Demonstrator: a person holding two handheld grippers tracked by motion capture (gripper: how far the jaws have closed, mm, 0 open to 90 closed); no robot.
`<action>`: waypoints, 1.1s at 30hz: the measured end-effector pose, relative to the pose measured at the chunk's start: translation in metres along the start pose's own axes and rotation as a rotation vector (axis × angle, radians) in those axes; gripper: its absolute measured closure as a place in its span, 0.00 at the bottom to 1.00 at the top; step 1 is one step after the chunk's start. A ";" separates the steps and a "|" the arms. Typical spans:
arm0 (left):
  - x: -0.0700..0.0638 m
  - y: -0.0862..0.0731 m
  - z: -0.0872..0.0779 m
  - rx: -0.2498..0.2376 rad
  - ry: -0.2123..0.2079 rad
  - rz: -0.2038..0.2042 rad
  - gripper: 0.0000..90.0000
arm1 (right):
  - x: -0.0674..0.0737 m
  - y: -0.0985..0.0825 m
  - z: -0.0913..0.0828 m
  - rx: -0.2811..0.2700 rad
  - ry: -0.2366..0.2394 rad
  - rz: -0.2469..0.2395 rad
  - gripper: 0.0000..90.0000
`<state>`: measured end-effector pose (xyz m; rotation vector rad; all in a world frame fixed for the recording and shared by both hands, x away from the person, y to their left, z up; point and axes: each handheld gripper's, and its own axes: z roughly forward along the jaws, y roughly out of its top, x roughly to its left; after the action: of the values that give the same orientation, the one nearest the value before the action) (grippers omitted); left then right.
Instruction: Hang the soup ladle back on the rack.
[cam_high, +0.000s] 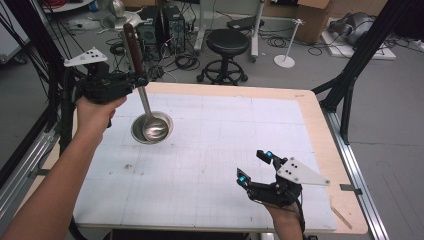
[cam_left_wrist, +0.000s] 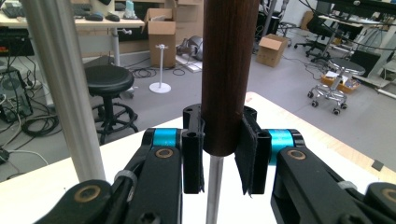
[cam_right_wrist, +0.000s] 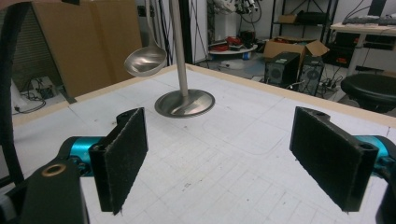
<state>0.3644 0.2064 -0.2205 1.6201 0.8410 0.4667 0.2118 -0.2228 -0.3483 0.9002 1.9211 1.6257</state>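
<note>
A person's left gripper (cam_high: 134, 80) is clamping the dark wooden handle of a steel ladle (cam_high: 145, 102), holding it nearly upright, with the handle rising above the jaws and the slim metal shaft dropping to the bowl. The ladle's long axis is running close to vertical, tipped only slightly, and its polished bowl is hanging directly over a round, shallow metal stand base (cam_right_wrist: 185, 103) resting on the white gridded table (cam_high: 225, 135), whose edge is bordered in pale wood. In the right gripper view the bowl is floating clear above the mat, just beside a slender steel post (cam_right_wrist: 180, 46) rising from that disc. In the left gripper view the black padded jaws are pressing on the smooth, cylindrical brown handle near its lower end, where the thin silver shaft emerges. The right gripper (cam_high: 256, 167) is resting low near the table's front edge, well apart from the ladle, its jaws spread wide with nothing between the rough black pads (cam_right_wrist: 122, 154). The left hand is plainly the nearer one.
</note>
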 end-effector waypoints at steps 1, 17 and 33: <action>0.001 0.000 0.001 0.000 0.001 -0.004 0.82 | 0.000 0.000 0.000 0.000 0.001 0.001 0.20; 0.009 -0.003 0.007 0.038 0.023 -0.018 0.82 | -0.002 -0.001 -0.003 -0.008 0.016 0.025 0.20; 0.005 -0.028 -0.027 -0.038 0.042 0.026 0.53 | -0.004 -0.005 -0.004 0.002 0.006 0.034 0.20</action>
<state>0.3415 0.2298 -0.2421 1.5931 0.8385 0.5338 0.2109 -0.2293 -0.3530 0.9353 1.9221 1.6478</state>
